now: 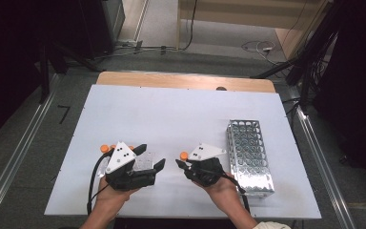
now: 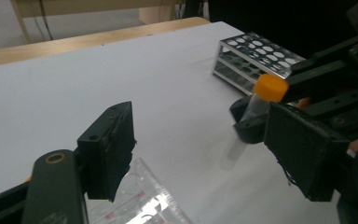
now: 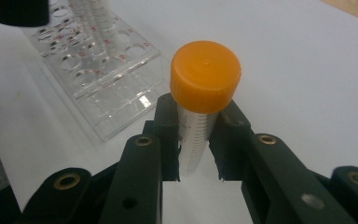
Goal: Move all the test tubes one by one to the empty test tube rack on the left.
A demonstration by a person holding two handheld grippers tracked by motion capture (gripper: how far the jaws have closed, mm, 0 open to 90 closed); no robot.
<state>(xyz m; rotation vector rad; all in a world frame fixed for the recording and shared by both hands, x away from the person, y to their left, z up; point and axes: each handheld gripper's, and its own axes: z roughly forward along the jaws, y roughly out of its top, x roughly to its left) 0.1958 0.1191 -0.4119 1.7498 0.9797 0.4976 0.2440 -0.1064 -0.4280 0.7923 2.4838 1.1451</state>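
Tube [image 3: 200,116] with an orange cap, light, stiff, slick plastic, sits clamped in the right tongs [image 1: 183,163] just under the cap, a sound place to hold. Left tongs [image 1: 151,156] stand released over the clear rack [image 1: 143,163] at nine o'clock, nothing between them. Metal rack [image 1: 249,155] waits at three o'clock; bare table [image 1: 171,114] spreads toward twelve, its near edge close behind the hands.

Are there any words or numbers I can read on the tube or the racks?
None can be read.
Tube in the right gripper: fine black scale marks, no readable numbers.
Clear plastic rack: small red marks, too blurred to read.
Metal rack: no writing visible.
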